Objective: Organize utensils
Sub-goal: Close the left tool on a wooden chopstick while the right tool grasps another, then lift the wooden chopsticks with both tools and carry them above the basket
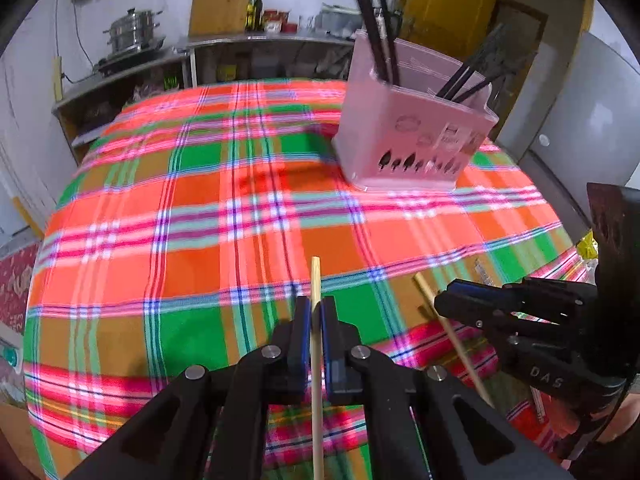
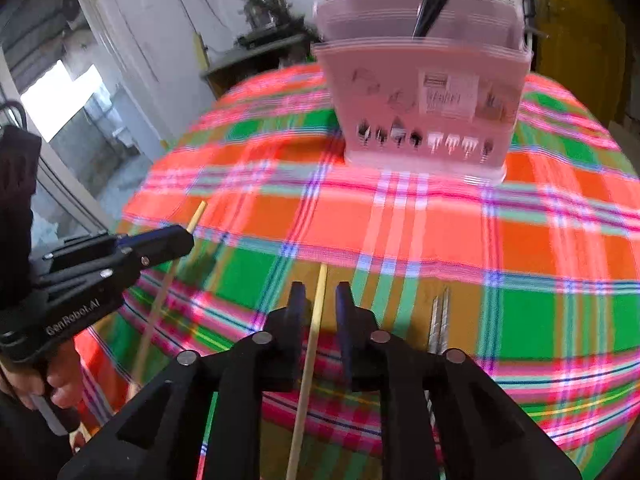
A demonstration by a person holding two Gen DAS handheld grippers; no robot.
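Left tongs (image 1: 316, 312) clenched on pale wooden chopstick (image 1: 315, 280); right tongs (image 2: 318, 300) released, straddling second wooden chopstick (image 2: 316, 320); pink plastic holder (image 1: 408, 132) on plaid-clothed bench (image 1: 200, 220).

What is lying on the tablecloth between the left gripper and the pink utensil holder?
Nothing: in the left wrist view, only bare plaid tablecloth stretches from the left gripper, shut on a wooden chopstick, to the pink utensil holder.

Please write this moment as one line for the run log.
left gripper: shut on wooden chopstick | right gripper: open around second wooden chopstick | pink holder: upright on cloth, holds black chopsticks
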